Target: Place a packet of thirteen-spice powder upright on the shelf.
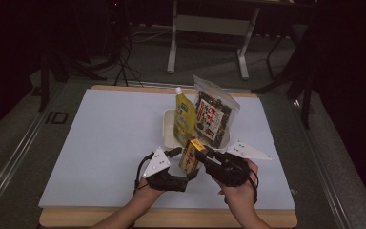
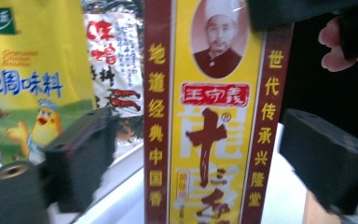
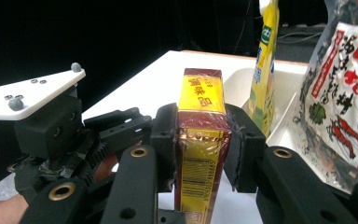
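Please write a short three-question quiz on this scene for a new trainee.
1. True or false: the right gripper is shut on the box.
2. Which things stand in the white tray? A) yellow pouch and dark bag B) a bottle and a cup C) two cans
3. How do the jaws of the left gripper stand to the box?

Key
1. True: its pads press both narrow sides.
2. A.
3. Open, one on each side, clear of it.

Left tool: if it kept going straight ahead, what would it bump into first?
Probably the tall yellow-and-red seasoning box, standing right between the open left tool's jaws without touching them. The right tool grips that box.
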### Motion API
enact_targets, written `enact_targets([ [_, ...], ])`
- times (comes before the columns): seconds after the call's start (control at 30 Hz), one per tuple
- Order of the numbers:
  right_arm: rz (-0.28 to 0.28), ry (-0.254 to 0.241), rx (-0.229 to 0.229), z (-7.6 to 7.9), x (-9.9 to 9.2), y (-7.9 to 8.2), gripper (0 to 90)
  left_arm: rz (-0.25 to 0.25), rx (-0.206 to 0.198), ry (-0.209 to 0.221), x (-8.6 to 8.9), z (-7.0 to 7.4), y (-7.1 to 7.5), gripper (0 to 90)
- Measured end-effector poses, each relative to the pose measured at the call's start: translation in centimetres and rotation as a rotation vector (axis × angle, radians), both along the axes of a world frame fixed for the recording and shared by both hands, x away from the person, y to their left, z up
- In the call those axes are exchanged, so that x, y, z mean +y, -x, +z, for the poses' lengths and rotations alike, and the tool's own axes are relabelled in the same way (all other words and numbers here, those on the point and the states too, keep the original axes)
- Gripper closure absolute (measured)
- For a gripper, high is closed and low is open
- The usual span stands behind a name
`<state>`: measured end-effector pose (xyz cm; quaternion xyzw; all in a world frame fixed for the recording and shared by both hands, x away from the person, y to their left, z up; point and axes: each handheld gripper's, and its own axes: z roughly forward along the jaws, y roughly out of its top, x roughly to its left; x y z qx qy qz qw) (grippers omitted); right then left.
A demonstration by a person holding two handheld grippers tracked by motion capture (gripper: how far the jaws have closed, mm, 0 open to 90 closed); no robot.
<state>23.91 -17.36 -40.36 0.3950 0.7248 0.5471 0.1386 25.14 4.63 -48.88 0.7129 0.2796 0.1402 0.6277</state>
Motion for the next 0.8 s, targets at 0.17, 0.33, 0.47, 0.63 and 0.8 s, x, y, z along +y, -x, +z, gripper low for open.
enact_targets([
  [0.17, -0.002, 0.018, -0.046, 0.6, 0.7, 0.0, 67.9, 0.019, 0.029, -0.056, 0.8, 0.2, -0.1, 0.7],
  [0.33, -0.015, 0.013, -0.074, 1.4, 1.6, -0.4, 67.9, 0.036, 0.029, -0.066, 2.0, 0.3, 0.2, 0.7],
  [0.47, -0.022, 0.036, -0.119, 1.5, 2.8, -0.8, 67.9, 0.058, 0.043, -0.076, 3.0, 0.1, 0.4, 0.7],
  [0.63, -0.036, 0.036, -0.141, 1.7, 4.0, -1.5, 67.9, 0.089, 0.068, -0.096, 4.5, -0.2, 0.7, 0.0],
  [0.8, -0.068, 0.036, -0.162, 1.8, 5.0, -2.3, 67.9, 0.119, 0.088, -0.117, 6.2, -0.7, 1.0, 0.0],
])
